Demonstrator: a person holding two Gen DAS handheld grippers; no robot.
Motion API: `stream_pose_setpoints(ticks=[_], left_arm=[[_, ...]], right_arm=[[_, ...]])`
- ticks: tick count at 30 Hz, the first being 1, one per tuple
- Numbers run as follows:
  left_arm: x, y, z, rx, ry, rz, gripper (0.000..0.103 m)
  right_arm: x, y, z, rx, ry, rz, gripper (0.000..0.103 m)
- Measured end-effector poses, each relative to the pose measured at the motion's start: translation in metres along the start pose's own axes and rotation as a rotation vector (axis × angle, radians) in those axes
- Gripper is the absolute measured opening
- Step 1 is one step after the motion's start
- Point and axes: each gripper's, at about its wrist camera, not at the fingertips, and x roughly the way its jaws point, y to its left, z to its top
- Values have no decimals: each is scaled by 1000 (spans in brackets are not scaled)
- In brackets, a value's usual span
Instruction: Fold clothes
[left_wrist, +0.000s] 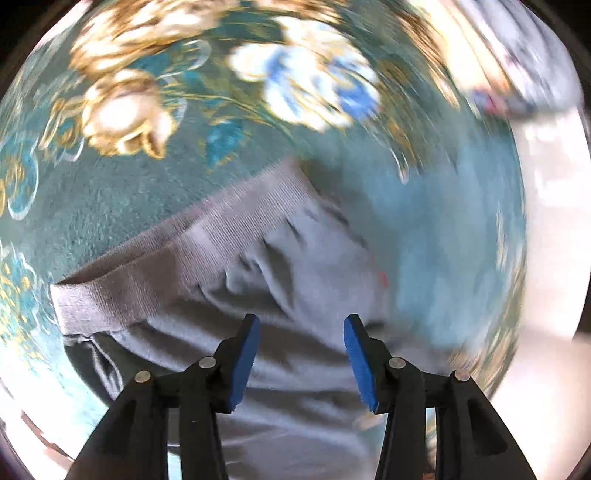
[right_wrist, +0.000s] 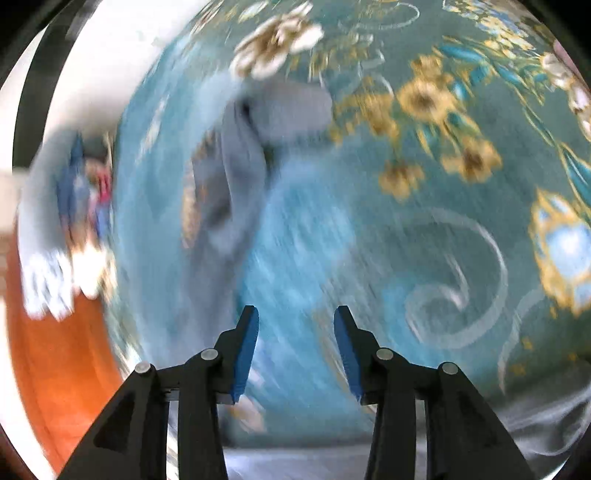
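A grey knit garment (left_wrist: 236, 273) with a ribbed hem band (left_wrist: 177, 254) lies on a teal floral carpet (left_wrist: 110, 195). My left gripper (left_wrist: 301, 356) is open and empty, hovering just above the garment's body. In the right wrist view a grey sleeve or bunched part of the garment (right_wrist: 243, 158) lies ahead on the carpet (right_wrist: 424, 229), and more grey cloth (right_wrist: 303, 461) shows at the bottom edge. My right gripper (right_wrist: 295, 347) is open and empty above the carpet. Both views are blurred.
A pile of other clothes, grey, blue and red, lies at the carpet's edge (right_wrist: 74, 206), also seen in the left wrist view (left_wrist: 517, 88). An orange surface (right_wrist: 55, 362) and pale floor (left_wrist: 554, 221) border the carpet.
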Motion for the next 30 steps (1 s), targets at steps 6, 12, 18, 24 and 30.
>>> stream_pose_setpoints(ticks=[6,12,18,24,30], left_arm=[[27,1,9,-14,57,-9,52],[49,-14,34,2,51,-33,52],[49,-27,47,9,51,-31,53],[45,-24,50,13,62,-28,54],[53,-13,44,-25,94,-18,54]], right_arm=[[4,36,53,97,-106,13,43],[22,47,89,157,-127,-48,44],[27,72,102,112,-130,-38,8],[-66,102,95,-102,-309,123,7],[-55,-9,74,-16,-222,-188,8]])
